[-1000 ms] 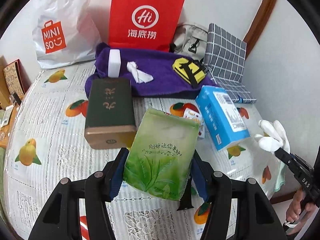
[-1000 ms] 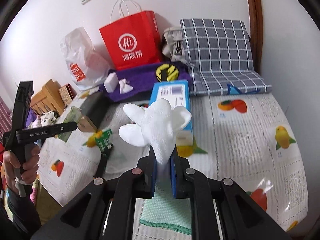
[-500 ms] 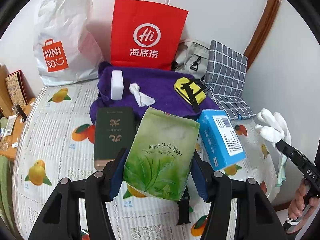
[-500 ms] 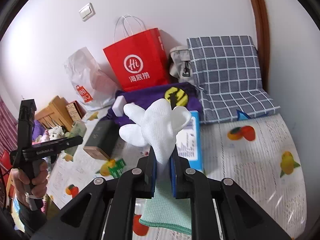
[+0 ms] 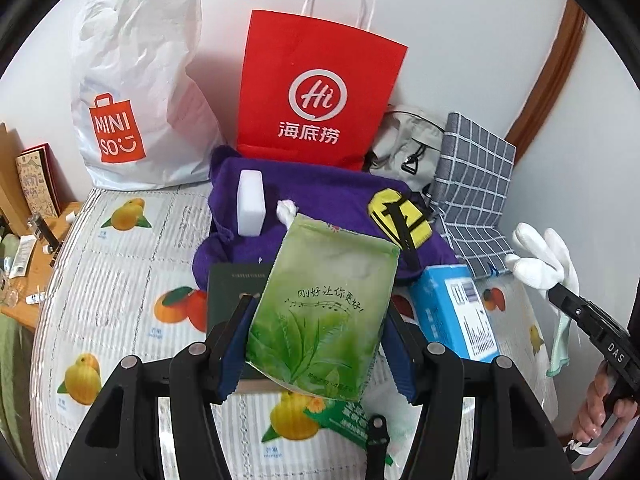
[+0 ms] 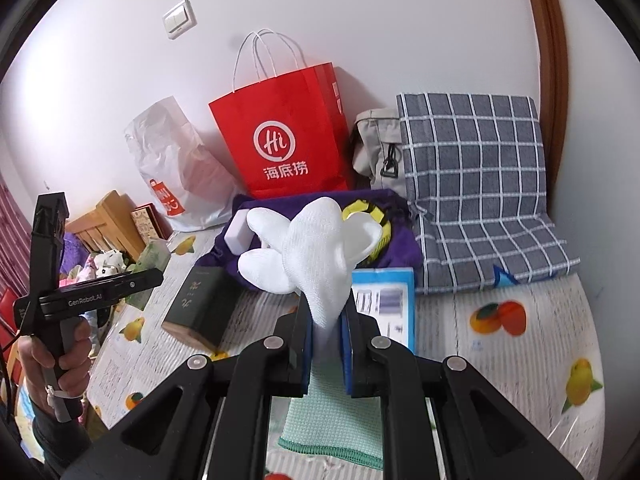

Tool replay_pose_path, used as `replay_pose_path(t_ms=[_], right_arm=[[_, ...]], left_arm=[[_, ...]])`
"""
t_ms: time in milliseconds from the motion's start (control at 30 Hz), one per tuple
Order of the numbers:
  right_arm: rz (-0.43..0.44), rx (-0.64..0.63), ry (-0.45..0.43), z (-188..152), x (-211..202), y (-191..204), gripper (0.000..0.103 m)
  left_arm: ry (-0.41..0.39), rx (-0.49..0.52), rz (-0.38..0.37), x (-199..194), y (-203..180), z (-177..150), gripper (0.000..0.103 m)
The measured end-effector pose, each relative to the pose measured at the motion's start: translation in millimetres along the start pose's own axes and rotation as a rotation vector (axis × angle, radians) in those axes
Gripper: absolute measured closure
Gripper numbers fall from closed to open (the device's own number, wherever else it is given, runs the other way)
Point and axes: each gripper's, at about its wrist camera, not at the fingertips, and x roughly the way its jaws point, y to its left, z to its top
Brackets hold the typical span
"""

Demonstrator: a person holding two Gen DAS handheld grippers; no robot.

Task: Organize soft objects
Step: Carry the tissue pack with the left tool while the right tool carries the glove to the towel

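Both tongs are loaded. From my seat, the left gripper (image 5: 320,340) is clamped across a green tissue pack (image 5: 324,312), held up off the bed (image 5: 120,272) over its middle. The right gripper (image 6: 326,340) is squeezed nearly together on a white glove (image 6: 312,248), with a mint-green cloth (image 6: 332,424) hanging under the jaws; whether that cloth is truly pinched too I cannot tell.

I'd guess both are headed for the red paper bag (image 5: 316,92) at the far edge of the bed, against the wall. My worries:

- The tissue pack is slick film and squashy; it could slide out if I tip the wrist.
- The cloth could drop or snag on the blue box (image 6: 384,300) below it.
- The bag's mouth looks narrow and unsupported, so a nudge may fold it or knock it over.
- The purple towel (image 5: 320,200) in front carries loose bits I could sweep off.
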Motion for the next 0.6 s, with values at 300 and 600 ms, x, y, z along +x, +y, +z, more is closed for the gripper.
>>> replay_pose_path(t_ms=[300, 600], right_arm=[[-0.008, 0.003, 0.019, 26.1, 36.0, -2.1, 0.090], [0.006, 0.000, 0.023, 46.6, 62.9, -2.1, 0.090]], left_arm=[[0.001, -0.003, 0.007, 20.0, 6.5, 20.5, 0.045], [0.006, 0.012, 0.035, 39.5, 6.1, 41.3, 0.045]])
